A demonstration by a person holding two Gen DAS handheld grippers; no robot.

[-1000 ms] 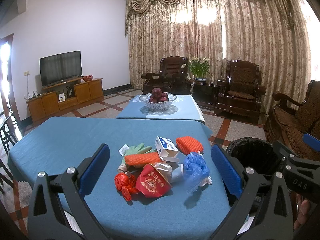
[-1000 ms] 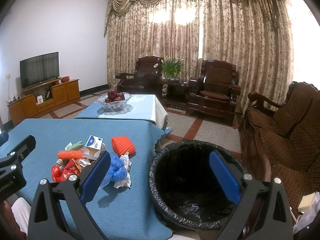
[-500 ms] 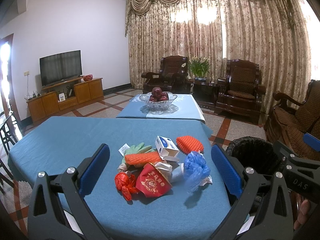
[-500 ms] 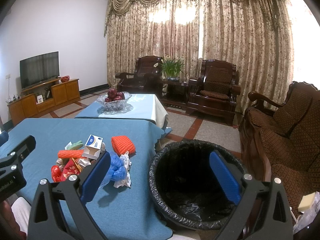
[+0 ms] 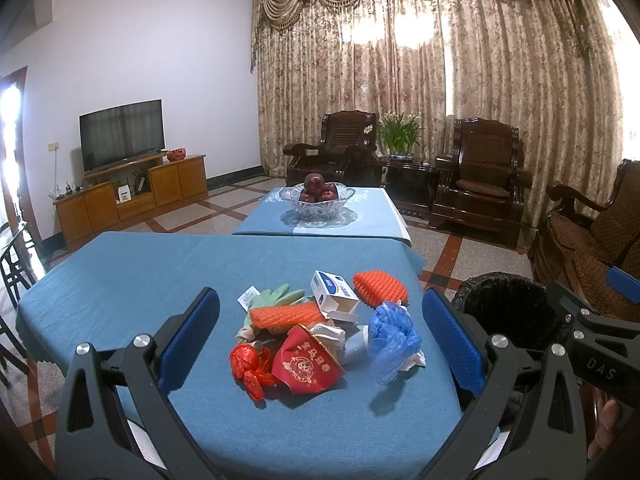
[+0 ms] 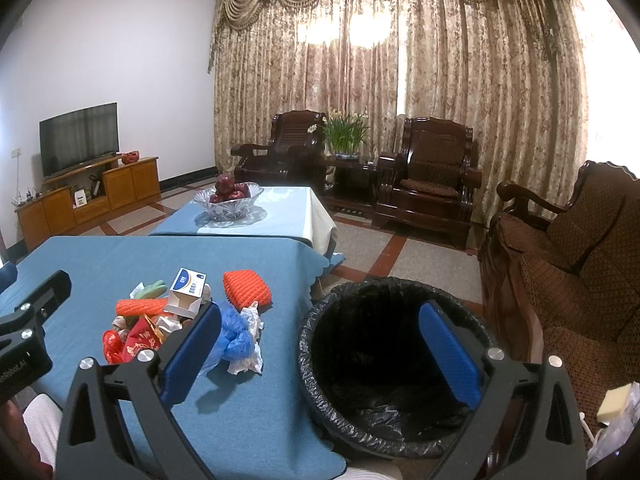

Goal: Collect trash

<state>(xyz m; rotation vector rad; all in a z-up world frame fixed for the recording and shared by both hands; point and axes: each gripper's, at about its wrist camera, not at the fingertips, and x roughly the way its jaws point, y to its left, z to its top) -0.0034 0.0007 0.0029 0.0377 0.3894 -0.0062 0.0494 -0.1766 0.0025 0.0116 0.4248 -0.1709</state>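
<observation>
A heap of trash lies on the blue tablecloth (image 5: 132, 280): a red printed packet (image 5: 305, 362), a crumpled blue plastic bag (image 5: 391, 336), two orange foam nets (image 5: 380, 286), a small white and blue box (image 5: 333, 292), a green glove (image 5: 276, 296) and red wrappers (image 5: 246, 364). My left gripper (image 5: 320, 328) hangs open over the near side of the heap, holding nothing. My right gripper (image 6: 320, 344) is open above the near rim of the black-lined bin (image 6: 384, 364), which stands on the floor right of the table. The blue bag (image 6: 236, 334) lies by its left finger.
A second blue-covered table carries a glass bowl of red apples (image 5: 317, 198) behind the heap. Dark wooden armchairs (image 5: 478, 176) and a sofa (image 6: 576, 264) ring the right side. A TV cabinet (image 5: 128, 196) stands at the left wall. A person's sleeve (image 6: 40, 424) shows at lower left.
</observation>
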